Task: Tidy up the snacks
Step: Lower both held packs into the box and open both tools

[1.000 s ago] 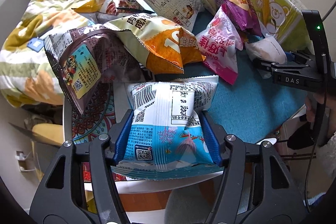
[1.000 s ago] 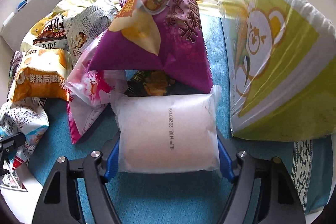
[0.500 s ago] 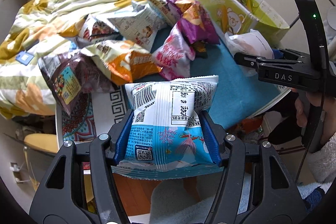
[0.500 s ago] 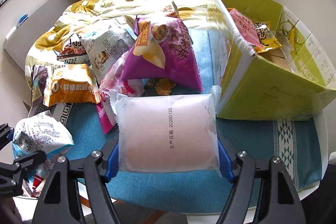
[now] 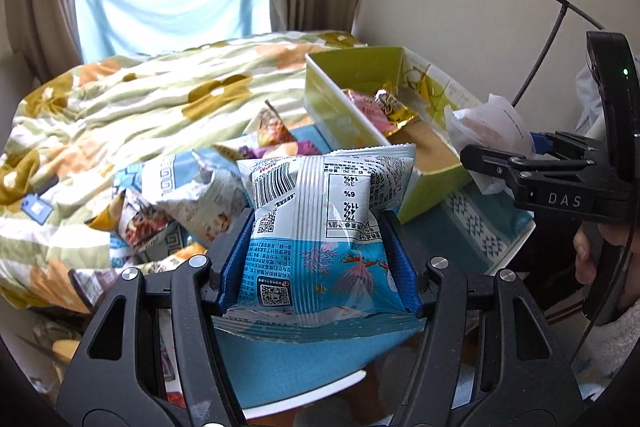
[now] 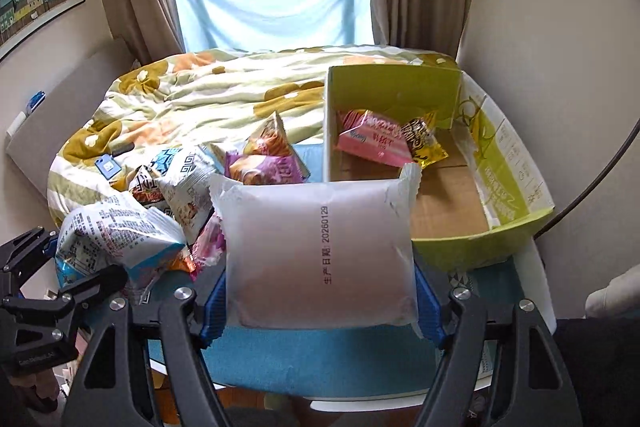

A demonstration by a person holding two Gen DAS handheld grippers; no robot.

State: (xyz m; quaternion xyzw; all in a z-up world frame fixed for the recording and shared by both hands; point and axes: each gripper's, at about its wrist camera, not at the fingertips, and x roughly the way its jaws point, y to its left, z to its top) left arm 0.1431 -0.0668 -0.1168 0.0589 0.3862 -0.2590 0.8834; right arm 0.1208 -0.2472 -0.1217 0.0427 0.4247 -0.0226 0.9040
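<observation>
Two grippers are in use, each clamped on one snack packet and held up above a table covered with a teal cloth. The left gripper squeezes a blue-and-white packet between its blue pads; the packet is puffed with air, printed with a barcode, a nutrition table, two QR codes and a pink coral drawing on its blue lower half. The right gripper grips a single plain white frosted packet between its blue pads, its only marking a line of dark printed date text running up the middle, its top edge crimped. One open yellow-green cardboard box stands on the right side of the table, its flaps spread; two packets lie at its far end, a pink one and, touching it, a yellow-and-black one, while the rest of the brown floor of the box is bare. To the left of the box a loose heap of packets lies on the cloth, at least five of them, including a purple one and a white one with printed text; their exact number cannot be told because they overlap. Beyond the table lies one flowered quilt.
</observation>
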